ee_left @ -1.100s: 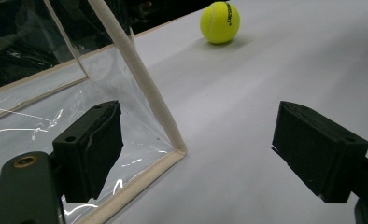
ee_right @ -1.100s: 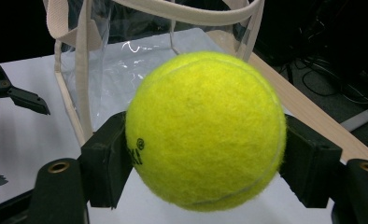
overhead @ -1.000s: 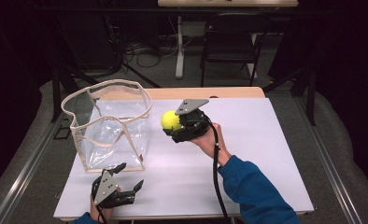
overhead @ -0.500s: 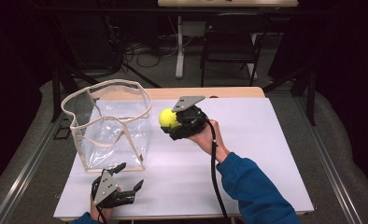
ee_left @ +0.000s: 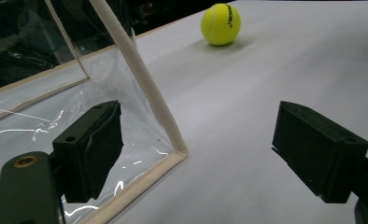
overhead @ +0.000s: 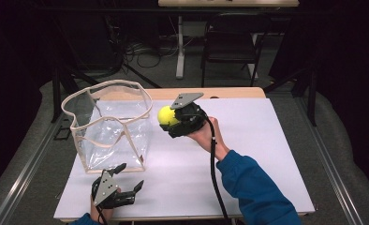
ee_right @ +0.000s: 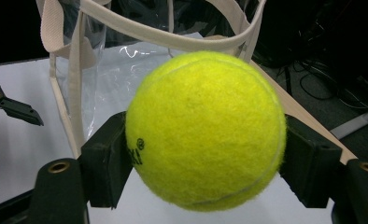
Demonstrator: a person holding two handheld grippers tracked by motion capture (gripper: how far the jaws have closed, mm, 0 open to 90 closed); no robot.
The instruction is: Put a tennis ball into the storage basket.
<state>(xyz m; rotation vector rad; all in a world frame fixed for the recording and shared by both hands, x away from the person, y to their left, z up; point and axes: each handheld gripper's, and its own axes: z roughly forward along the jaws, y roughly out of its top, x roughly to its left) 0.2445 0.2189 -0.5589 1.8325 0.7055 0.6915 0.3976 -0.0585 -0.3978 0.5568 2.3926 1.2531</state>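
My right gripper (overhead: 169, 121) is shut on a yellow tennis ball (overhead: 165, 115) and holds it above the white table, just right of the rim of a clear plastic bag (overhead: 110, 126) with beige trim. In the right gripper view the ball (ee_right: 205, 126) sits squeezed between both pads, with the bag's rim (ee_right: 173, 39) behind it. My left gripper (overhead: 132, 176) rests open at the table's front edge, by the bag's near right corner. Its jaws (ee_left: 196, 149) straddle that corner (ee_left: 175, 149) without touching it. In the left gripper view a yellow ball (ee_left: 220, 23) lies on the table farther off.
The white table (overhead: 267, 154) has free room to the right of my right arm and in front of the bag. A dark chair (overhead: 232, 47) and a desk leg (overhead: 179, 47) stand on the floor beyond the far edge.
The right gripper with the ball has edged slightly left, towards the bag's rim. The left gripper has stayed put.
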